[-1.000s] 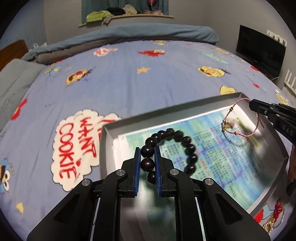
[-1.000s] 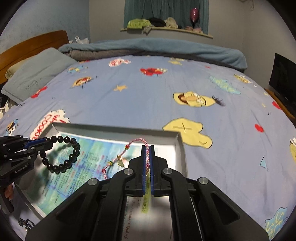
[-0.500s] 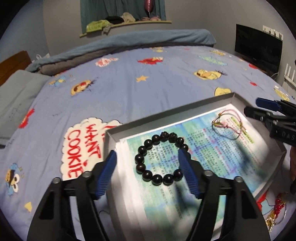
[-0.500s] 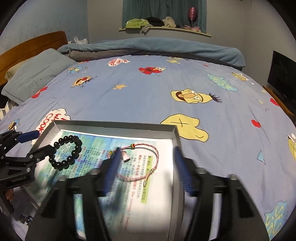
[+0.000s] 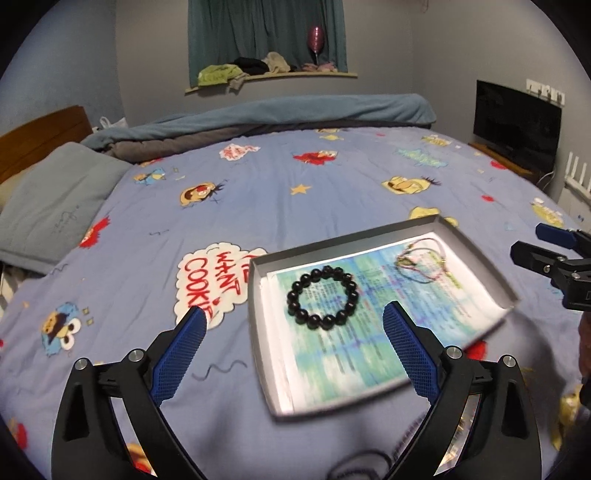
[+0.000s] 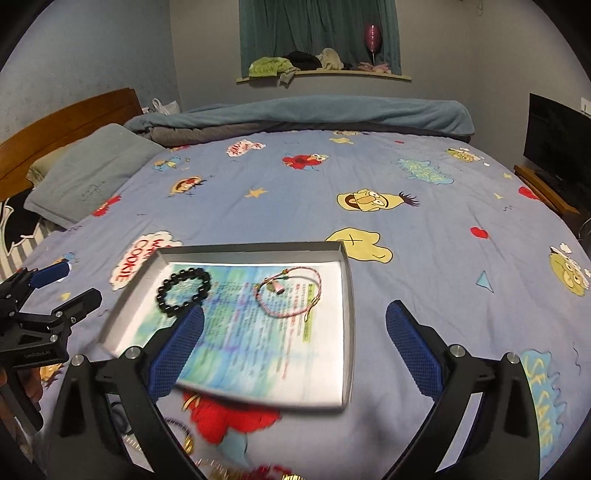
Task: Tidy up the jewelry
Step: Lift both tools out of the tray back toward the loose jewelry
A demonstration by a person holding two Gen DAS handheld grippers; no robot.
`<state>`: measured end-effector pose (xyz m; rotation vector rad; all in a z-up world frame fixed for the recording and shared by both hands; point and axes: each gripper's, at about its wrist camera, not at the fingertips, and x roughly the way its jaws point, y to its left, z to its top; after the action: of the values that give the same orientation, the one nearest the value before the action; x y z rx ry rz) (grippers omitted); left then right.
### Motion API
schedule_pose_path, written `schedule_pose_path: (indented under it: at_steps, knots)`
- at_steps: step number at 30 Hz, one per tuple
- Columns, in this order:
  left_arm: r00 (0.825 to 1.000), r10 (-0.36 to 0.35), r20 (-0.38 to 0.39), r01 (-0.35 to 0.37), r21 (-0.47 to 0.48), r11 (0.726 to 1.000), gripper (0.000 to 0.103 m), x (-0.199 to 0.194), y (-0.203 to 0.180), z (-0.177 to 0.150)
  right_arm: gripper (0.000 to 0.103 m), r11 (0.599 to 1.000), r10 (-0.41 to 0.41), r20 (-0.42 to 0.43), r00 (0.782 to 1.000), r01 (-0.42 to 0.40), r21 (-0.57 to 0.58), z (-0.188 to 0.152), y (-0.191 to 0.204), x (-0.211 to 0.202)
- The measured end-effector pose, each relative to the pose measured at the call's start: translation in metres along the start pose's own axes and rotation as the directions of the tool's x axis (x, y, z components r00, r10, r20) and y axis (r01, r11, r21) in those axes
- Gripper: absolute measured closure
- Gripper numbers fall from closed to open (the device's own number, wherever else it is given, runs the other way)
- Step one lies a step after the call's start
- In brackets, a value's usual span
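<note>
Tray on bed: beads, cord bracelet inside, apart. Left gripper, right gripper: jaws just opened wide, empty.

Grey walls, dim light. Big bed with blue cartoon-print sheet, grey pillow by wooden headboard, rolled blue blanket along far edge. Teal curtain over cluttered sill; dark TV at right.
</note>
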<state>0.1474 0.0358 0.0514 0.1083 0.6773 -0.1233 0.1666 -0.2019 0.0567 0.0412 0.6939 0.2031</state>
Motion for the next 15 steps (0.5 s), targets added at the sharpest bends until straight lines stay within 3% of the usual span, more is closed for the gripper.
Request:
schedule_pose_path:
  at_steps: [6, 15]
  knots:
    - [1.000, -0.019, 0.024, 0.020, -0.013, 1.000, 0.006, -0.045, -0.002, -0.023, 0.006, 1.000, 0.003, 0.015, 1.000, -0.003, -0.017, -0.019, 0.006, -0.040]
    - [1.000, -0.016, 0.001, 0.016, -0.041, 0.999, 0.006, -0.075, -0.004, -0.066, 0.006, 0.999, -0.013, 0.018, 1.000, 0.013, -0.035, -0.055, 0.009, -0.073]
